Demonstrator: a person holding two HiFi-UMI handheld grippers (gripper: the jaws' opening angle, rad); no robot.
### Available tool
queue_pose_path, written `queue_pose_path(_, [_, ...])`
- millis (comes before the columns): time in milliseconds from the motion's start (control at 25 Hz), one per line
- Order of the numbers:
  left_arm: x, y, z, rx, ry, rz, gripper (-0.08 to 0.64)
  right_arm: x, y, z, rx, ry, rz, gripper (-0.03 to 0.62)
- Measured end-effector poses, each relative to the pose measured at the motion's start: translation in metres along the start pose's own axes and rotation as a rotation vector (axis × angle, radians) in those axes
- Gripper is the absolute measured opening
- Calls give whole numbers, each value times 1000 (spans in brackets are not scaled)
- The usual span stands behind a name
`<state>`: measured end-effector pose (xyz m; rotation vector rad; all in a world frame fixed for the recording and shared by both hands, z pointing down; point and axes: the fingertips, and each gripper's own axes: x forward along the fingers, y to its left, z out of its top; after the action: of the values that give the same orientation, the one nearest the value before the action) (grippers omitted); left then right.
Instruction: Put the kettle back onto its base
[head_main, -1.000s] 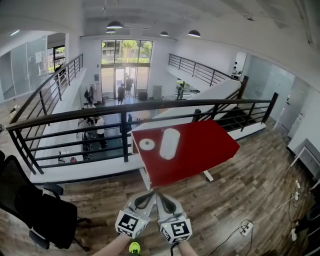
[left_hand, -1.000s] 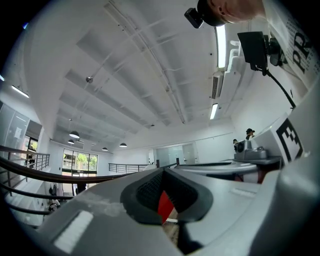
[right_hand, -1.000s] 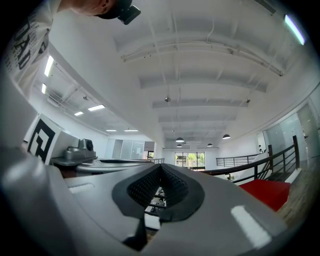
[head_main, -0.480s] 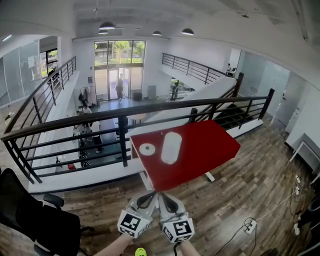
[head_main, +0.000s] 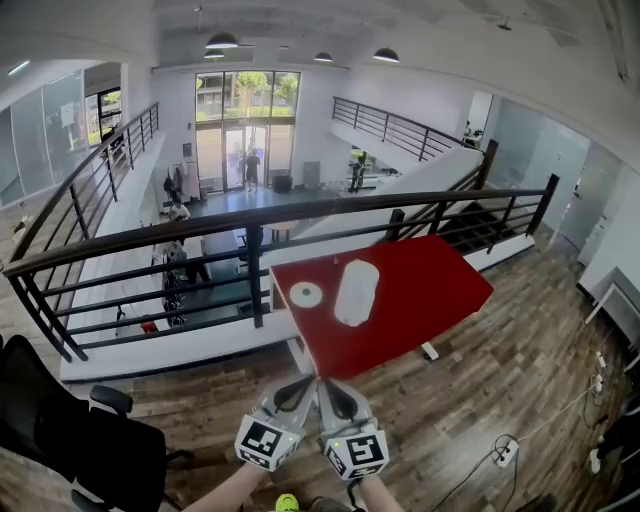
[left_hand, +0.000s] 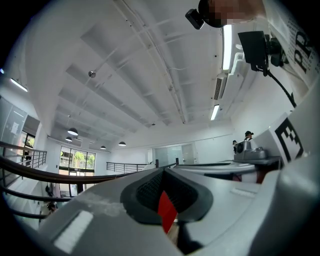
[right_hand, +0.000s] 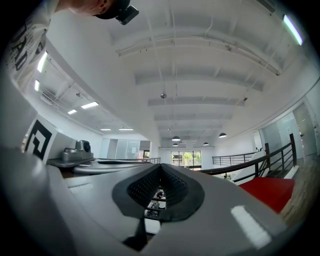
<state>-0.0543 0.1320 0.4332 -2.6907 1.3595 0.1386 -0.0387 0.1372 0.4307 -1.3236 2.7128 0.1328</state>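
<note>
Red table (head_main: 435, 300) bears a white kettle (head_main: 357, 292) beside its base (head_main: 305, 294).

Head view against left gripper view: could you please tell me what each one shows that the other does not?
Only the head view shows the white kettle beside its round base on top of the red table, plus a black chair. Only the left gripper view shows the person's head camera and white shirt. Both show the black railing, the closed left gripper and some of the red table.
</note>
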Motion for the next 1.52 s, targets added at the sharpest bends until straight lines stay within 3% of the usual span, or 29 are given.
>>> queue_pose_path(240, [19,8,-7,16,21,-9,-8,13,-16,-4,8,12,5,8])
queue_pose_path(880, [109,48,-21,41,55,59,-9,76,-93,-10,13,10,85,8])
queue_pose_path(1520, [191,43,-38,36,72,105,-9,94,-176,-22,38,15,113,8])
